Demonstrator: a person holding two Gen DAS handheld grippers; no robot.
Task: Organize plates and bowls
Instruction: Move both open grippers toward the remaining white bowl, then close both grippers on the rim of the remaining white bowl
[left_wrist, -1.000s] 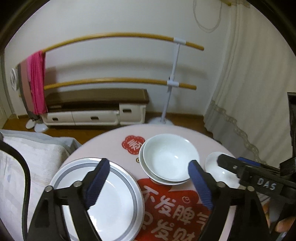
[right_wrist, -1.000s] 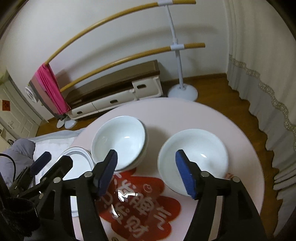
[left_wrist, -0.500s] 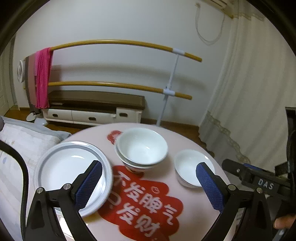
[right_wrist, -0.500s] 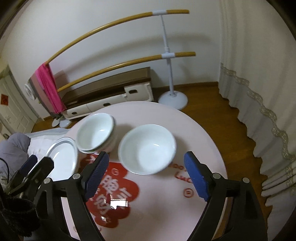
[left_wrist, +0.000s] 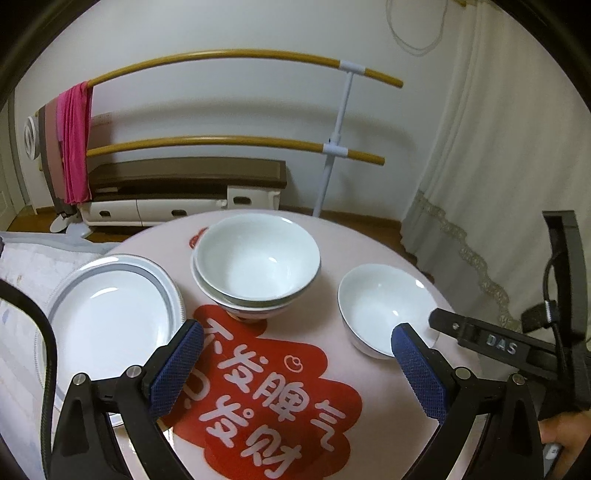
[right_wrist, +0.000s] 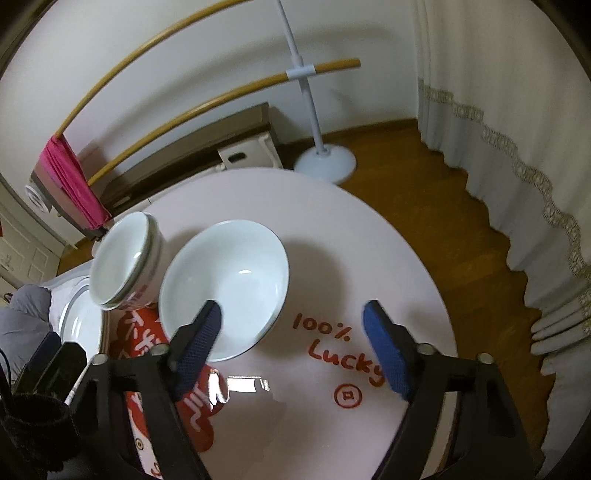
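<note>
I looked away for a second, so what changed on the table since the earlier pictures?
Both claws pulled back, open and empty: left claw, right claw. Nothing was gripped or released. The stacked bowls, single bowl and plate stayed put.

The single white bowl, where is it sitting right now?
The single bowl sits alone on the round table, right of the stacked bowls in the left wrist view, apart from them.
</note>
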